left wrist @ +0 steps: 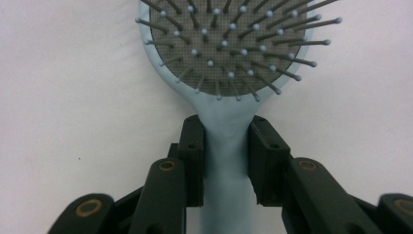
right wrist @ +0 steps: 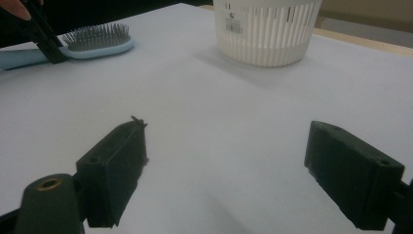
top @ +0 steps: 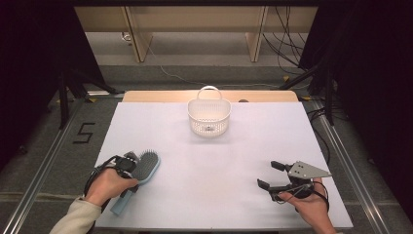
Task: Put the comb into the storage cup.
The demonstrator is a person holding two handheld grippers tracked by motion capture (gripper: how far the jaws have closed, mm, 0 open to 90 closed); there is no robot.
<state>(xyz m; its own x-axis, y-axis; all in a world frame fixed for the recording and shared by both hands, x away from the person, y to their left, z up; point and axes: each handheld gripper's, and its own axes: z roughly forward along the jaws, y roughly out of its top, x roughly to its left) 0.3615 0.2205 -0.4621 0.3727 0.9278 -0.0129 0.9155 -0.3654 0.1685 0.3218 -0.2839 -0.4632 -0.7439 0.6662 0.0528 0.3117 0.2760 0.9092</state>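
White table (top: 219, 161): left gripper (left wrist: 225, 141) had clamped the brush (left wrist: 224, 73) by its neck, still flat at the near-left; basket (top: 209, 117) sat far-centre, unfilled; right gripper (right wrist: 226, 165) gaped idle.

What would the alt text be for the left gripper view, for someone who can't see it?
A light blue hairbrush lies bristles-up on a white table, its neck clamped between the two black jaws of the left gripper. The grey bristle pad with ball-tipped pins sits at the top of the picture.
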